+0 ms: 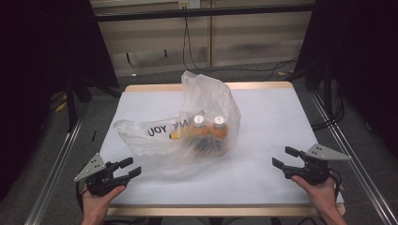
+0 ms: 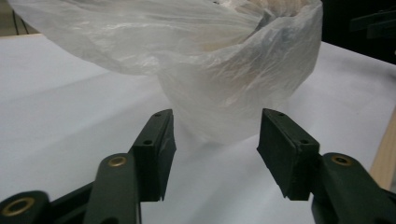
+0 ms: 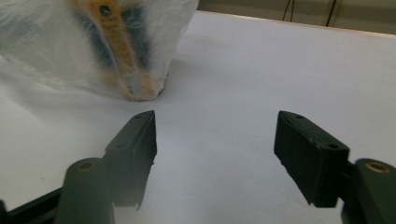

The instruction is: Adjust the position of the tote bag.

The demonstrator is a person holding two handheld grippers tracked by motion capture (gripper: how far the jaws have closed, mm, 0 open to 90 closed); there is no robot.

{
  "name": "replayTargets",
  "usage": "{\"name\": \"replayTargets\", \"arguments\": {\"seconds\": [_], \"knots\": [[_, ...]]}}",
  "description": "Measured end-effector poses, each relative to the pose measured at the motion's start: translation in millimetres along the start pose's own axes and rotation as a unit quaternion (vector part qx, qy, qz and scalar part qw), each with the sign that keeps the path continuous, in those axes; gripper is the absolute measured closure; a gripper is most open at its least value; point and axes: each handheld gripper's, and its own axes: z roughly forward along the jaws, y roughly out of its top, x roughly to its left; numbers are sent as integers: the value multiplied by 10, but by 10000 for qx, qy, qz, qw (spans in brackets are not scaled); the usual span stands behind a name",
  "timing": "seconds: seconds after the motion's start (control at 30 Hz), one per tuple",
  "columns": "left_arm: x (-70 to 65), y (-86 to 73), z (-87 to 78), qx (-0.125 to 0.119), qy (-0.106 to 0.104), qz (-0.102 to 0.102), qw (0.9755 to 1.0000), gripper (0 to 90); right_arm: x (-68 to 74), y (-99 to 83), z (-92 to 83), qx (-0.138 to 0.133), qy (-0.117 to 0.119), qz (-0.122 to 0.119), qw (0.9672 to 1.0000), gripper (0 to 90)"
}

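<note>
Resting on a white-covered table [image 1: 263, 117] with a pale wooden rim, a translucent plastic bag [image 1: 206, 122] sits near the middle; beyond the far edge lie a grey floor, trailing black cables [image 1: 190, 51] and a light panelled wall, with dark curtains on both sides. Inside the bag stand two bottles [image 1: 209, 129] with white caps and orange-and-dark labels, side by side, upright as far as the film lets me judge; dark lettering shows reversed through the plastic to their left. The bag's mouth rises loosely behind the bottles, and a flatter lobe spreads toward my left. My left gripper [image 1: 127, 168] is at the near left corner, held in my left hand [image 1: 96, 199], jaws well apart and holding nothing — in the left gripper view the bag's rounded crumpled end [image 2: 233, 93] lies just ahead of them, not touching. My right gripper [image 1: 286, 157], in my right hand [image 1: 321, 192] at the near right edge, is likewise wide open and empty; its view shows a bottle blurred through the plastic at upper left, apart from the jaws.
</note>
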Motion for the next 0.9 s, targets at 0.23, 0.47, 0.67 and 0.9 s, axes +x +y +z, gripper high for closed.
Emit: {"name": "replayTargets", "arguments": {"seconds": [0.23, 0.47, 0.67, 0.9], "knots": [[32, 102, -3, -47, 40, 14, 10000, 510, 67, 127, 84, 80, 234, -49, 9997, 407], [141, 176, -13, -183, 297, -122, 9993, 323, 102, 277, 167, 69, 426, -114, 9990, 442], [263, 259, 75, -173, 283, -181, 9993, 280, 115, 465, 288, 51, 544, -222, 9983, 425], [351, 422, 103, -285, 343, -208, 9988, 283, 135, 556, 407, 80, 631, -279, 9976, 395]]}}
